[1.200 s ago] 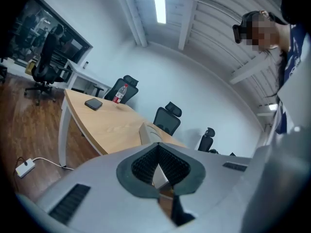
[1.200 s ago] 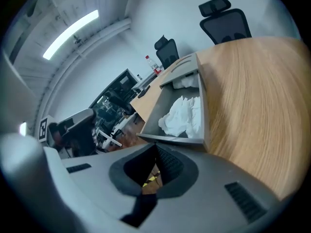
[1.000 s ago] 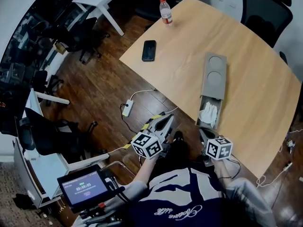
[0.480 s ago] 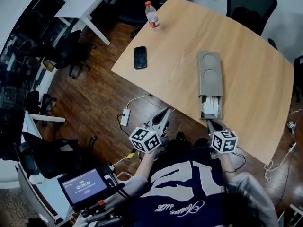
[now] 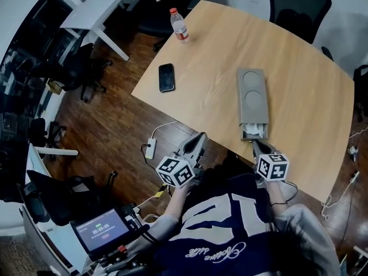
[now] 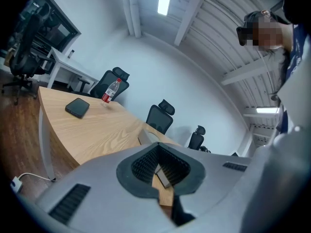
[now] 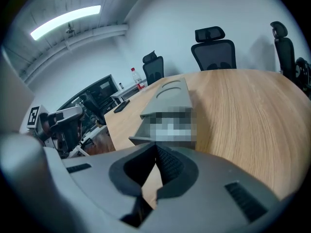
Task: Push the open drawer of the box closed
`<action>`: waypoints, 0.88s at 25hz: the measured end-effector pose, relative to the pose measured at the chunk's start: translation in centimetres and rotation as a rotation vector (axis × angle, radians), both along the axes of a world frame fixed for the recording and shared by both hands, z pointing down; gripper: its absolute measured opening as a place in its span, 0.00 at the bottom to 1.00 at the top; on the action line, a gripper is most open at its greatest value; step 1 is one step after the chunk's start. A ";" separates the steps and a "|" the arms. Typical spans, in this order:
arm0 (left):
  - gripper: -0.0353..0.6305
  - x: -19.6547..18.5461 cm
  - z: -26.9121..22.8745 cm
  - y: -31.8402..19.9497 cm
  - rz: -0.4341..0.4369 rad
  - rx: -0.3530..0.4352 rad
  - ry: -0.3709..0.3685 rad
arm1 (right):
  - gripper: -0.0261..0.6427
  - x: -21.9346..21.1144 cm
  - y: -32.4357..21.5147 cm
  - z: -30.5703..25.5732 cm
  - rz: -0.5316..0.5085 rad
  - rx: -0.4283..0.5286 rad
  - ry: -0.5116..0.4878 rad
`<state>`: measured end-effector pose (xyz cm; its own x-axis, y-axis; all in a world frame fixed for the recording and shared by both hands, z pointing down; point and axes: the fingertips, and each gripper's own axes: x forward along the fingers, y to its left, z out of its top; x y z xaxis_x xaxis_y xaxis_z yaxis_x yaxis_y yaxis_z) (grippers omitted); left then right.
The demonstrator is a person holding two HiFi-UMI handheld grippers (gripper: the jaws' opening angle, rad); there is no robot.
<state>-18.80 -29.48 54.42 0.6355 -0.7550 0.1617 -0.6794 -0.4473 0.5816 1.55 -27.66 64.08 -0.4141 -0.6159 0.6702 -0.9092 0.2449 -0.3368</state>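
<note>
Right claw point(image 5: 256, 145), jaws together, sits at the slightly open drawer point(image 5: 253, 132) of the box point(image 5: 253, 94); left claw point(image 5: 200, 137) likewise together, empty.

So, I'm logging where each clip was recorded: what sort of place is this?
Most likely an office meeting room: a large wooden table with black office chairs along its far edge, and a white desk standing apart on the dark wood floor.
</note>
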 end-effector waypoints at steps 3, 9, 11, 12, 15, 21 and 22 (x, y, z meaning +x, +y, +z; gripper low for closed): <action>0.06 -0.8 0.4 -1.9 -0.024 0.001 -0.017 | 0.03 -0.1 -2.6 0.6 -0.016 -0.003 0.001; 0.06 -1.9 0.5 -5.0 -0.073 0.015 -0.005 | 0.03 -0.5 -6.1 1.5 -0.030 -0.011 -0.005; 0.06 -1.6 0.5 -5.0 -0.065 0.005 -0.012 | 0.03 -0.7 -6.0 1.2 -0.039 -0.009 -0.018; 0.06 -1.3 0.5 -4.9 -0.057 0.000 -0.015 | 0.03 -0.8 -5.9 1.0 -0.043 -0.009 -0.029; 0.06 -0.3 0.4 -4.9 -0.038 -0.009 -0.007 | 0.03 -0.6 -5.4 0.5 -0.044 -0.014 -0.066; 0.06 1.1 0.2 -4.8 -0.001 -0.016 -0.005 | 0.03 -0.6 -5.3 0.3 -0.036 -0.014 -0.097; 0.06 1.2 0.3 -4.8 0.005 -0.017 -0.006 | 0.03 -0.6 -5.5 0.4 -0.031 -0.012 -0.096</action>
<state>-17.59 -34.28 54.71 0.6381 -0.7489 0.1787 -0.6810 -0.4407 0.5848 0.95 -33.11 64.51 -0.4960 -0.5935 0.6338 -0.8644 0.2679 -0.4256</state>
